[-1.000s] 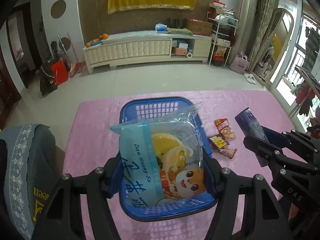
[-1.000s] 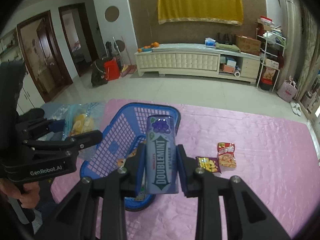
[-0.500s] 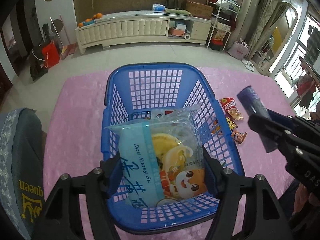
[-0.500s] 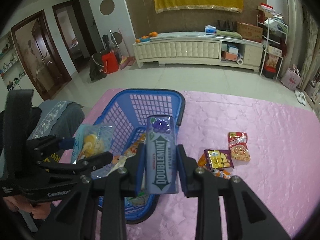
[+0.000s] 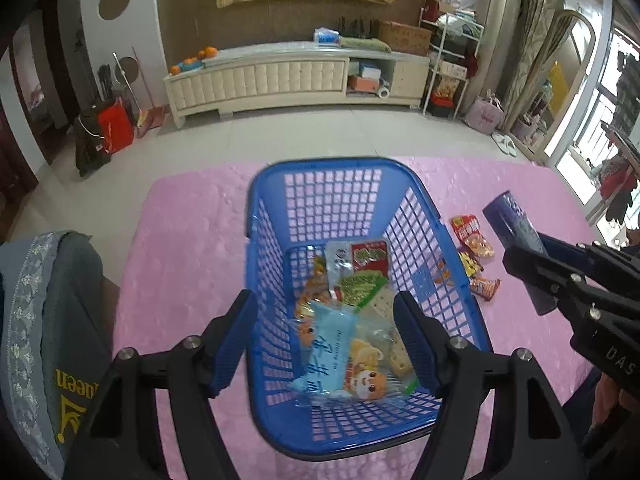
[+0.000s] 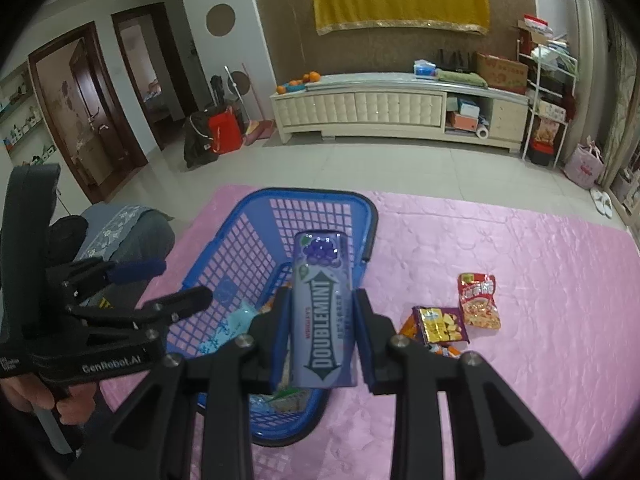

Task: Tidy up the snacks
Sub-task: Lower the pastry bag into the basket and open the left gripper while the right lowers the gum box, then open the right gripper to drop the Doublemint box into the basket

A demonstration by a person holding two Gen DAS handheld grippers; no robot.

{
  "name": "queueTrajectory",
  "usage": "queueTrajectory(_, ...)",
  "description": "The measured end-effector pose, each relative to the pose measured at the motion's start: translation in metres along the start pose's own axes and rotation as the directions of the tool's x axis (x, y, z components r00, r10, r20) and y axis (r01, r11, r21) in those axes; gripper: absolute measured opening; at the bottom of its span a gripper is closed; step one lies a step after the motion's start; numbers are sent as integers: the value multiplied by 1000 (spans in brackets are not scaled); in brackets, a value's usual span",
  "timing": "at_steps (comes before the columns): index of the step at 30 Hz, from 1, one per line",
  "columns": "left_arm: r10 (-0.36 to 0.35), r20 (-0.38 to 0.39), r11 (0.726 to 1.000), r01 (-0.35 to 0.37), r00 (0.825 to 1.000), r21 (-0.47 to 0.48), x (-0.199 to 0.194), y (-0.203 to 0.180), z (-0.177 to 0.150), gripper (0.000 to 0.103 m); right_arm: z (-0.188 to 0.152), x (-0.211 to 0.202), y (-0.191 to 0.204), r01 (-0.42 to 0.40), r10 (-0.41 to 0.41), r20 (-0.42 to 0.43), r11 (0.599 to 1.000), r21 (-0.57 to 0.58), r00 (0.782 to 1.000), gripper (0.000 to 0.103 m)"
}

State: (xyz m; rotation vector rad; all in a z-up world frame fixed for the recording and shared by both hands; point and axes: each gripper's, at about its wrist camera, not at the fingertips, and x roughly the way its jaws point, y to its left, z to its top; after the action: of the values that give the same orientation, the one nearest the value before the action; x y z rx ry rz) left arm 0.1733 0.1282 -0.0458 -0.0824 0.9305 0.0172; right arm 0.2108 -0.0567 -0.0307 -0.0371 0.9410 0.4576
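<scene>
Holding my left gripper (image 5: pixel 324 340) over the near end of the blue basket (image 5: pixel 332 168), I am keeping its fingers spread wide with nothing between them. The pale blue snack bag (image 5: pixel 344 364) is lying loose on the basket floor at lower centre of the left view, resting on other packets (image 5: pixel 360 276) piled toward the middle. The basket is sitting on a pink cloth (image 5: pixel 188 216) that is covering the table.

In the right view, my right gripper (image 6: pixel 322 328) is pinching a purple gum pack (image 6: pixel 322 312) marked DOUBLEMINT, upright between its two blue pads, at centre frame. The pack is hanging in front of the basket's right-hand rim (image 6: pixel 370 220); whether it is over the basket or just beside it I cannot tell. The same gripper is showing at the right edge of the left view, with the gum pack sticking out toward the upper left.

Three small packets are lying on the cloth just right of the basket: a red one (image 6: pixel 478 300), a yellow and purple one (image 6: pixel 440 324) and an orange one (image 6: pixel 444 350) partly tucked under it. A grey cushion (image 5: pixel 44 320) is filling the lower left of the left view.
</scene>
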Motion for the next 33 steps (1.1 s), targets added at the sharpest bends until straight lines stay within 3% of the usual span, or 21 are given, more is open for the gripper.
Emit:
queueTrajectory(19, 42, -2, 997, -42, 999, -71, -4, 47, -9, 68, -6, 42, 34, -57, 53, -77, 997, -45, 996, 34)
queueTrajectory(33, 54, -18, 996, -55, 998, -70, -6, 44, -15, 68, -12, 51, 37, -26, 19, -113, 998, -65, 993, 35)
